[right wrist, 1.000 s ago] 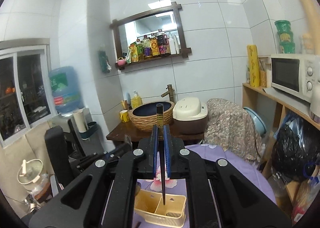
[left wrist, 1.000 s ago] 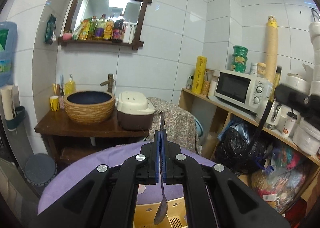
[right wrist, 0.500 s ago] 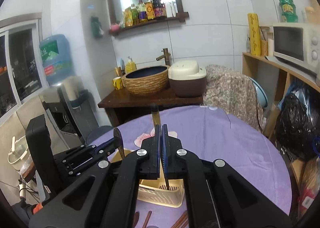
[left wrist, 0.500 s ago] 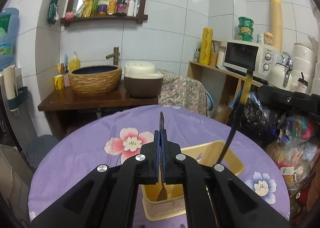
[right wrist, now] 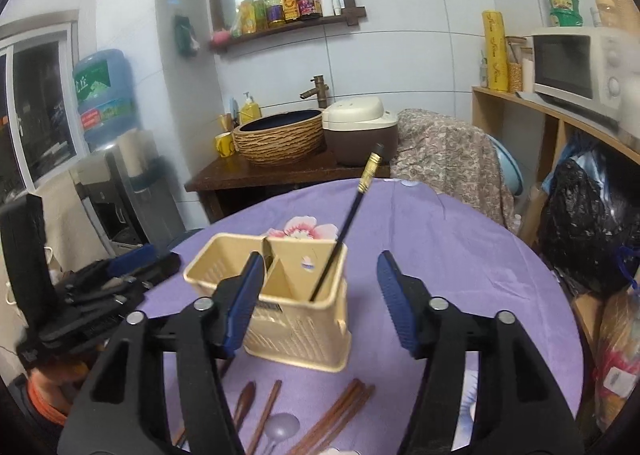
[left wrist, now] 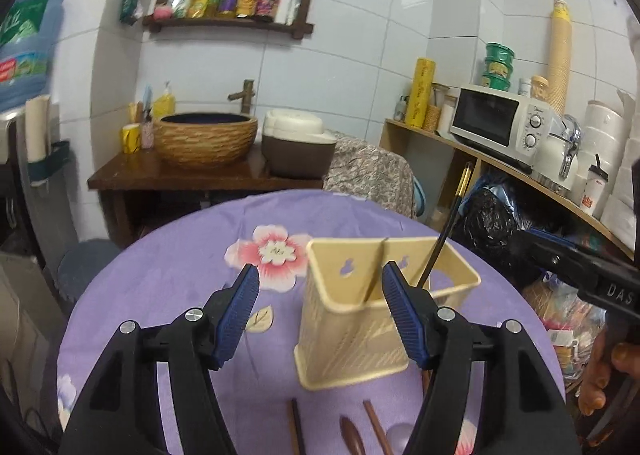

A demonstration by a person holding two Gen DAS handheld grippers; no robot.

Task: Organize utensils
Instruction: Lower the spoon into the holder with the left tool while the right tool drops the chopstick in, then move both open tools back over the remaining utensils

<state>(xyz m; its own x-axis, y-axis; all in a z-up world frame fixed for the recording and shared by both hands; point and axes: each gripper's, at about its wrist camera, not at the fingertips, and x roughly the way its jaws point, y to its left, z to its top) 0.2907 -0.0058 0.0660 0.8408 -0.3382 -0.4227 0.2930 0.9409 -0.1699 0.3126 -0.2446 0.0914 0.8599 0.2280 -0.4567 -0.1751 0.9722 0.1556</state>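
A round table under a purple floral cloth [right wrist: 440, 255] carries the cream utensil holder [right wrist: 296, 319] at frame centre, a black chopstick [right wrist: 344, 231] leaning in its right compartment. Both the left gripper [left wrist: 316, 287] and right gripper [right wrist: 320, 275] have just been opening and stand wide and empty. Loose wooden chopsticks [right wrist: 340, 411] lie at the lower edge, below the right gripper, long axes slanting up-right.

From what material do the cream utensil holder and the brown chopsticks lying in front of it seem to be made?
The utensil holder looks like moulded plastic: matte cream colour, thin even walls, slotted sides and cut-out holes. The chopsticks on the tablecloth look like wood, reddish brown with a dull finish, though the grain is too blurred to be sure.
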